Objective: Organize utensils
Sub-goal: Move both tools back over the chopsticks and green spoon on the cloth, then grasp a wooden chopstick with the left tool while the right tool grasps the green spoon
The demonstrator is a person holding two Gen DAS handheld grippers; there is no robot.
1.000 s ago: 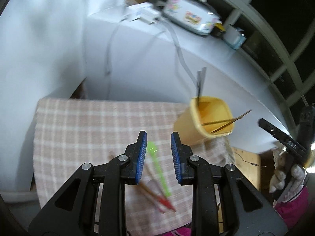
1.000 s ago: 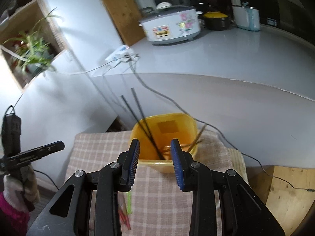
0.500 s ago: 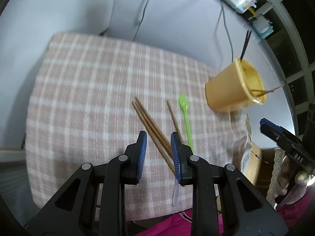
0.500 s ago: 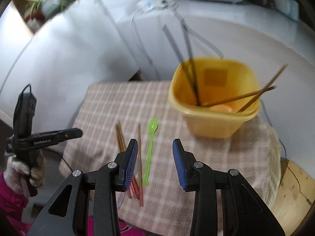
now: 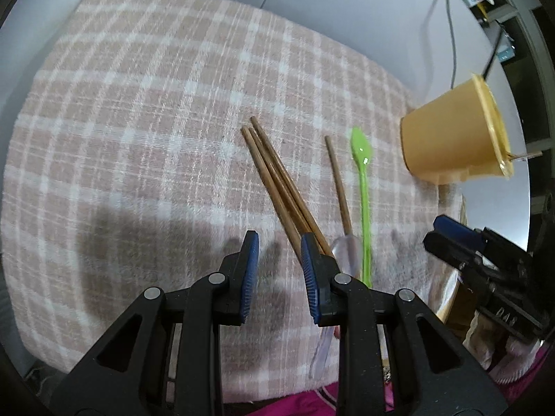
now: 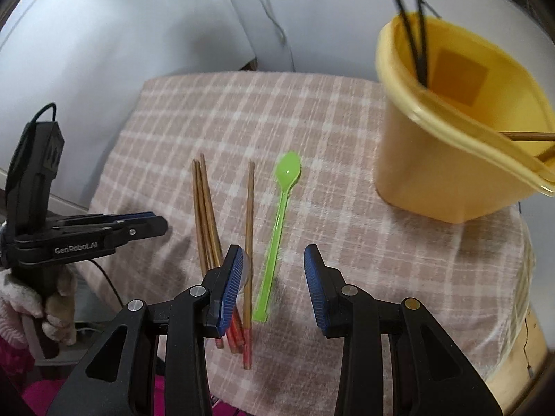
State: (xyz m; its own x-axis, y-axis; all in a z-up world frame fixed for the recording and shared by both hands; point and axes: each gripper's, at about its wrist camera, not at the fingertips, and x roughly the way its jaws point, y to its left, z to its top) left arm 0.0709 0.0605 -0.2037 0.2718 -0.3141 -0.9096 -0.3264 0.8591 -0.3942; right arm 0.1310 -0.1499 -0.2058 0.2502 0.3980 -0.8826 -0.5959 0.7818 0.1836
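Both grippers over a small table w/ a pink-and-white checked cloth (image 5: 138, 111), pointing steeply down at it. Left gripper (image 5: 275, 260) w/ jaws a narrow gap apart, nothing between the blue pads, just cloth showing thru; right-hand pad tip sitting over the near ends of a bundle of three brown chopsticks (image 5: 277, 180) lying side by side, touching or not can't tell from this angle. Single chopstick (image 5: 338, 187) a bit to the right of the bundle, apart from it, then a lime green plastic spoon (image 5: 362, 190) just beside that, bowl end pointing away. Clear plastic spoon (image 5: 343, 246) near the lower end of the single stick, mostly hidden behind the gripper finger. Right gripper (image 6: 274, 277) a bit wider, also empty, jaws straddling the lower part of the green spoon's handle w/o pressing on it, left pad next to the single chopstick. Red-tipped ends of the chopsticks visible below that pad in the right wrist view. Yellow plastic tub (image 6: 433, 173) on the far right corner of the cloth, well apart from the loose stuff, w/ a couple of thin black sticks (image 6: 416, 34) standing in it and two brown chopsticks (image 6: 527, 137) leaning out over the rim. Gloved hand (image 6: 20, 305) holding the left gripper seen at the left edge of the right wrist view
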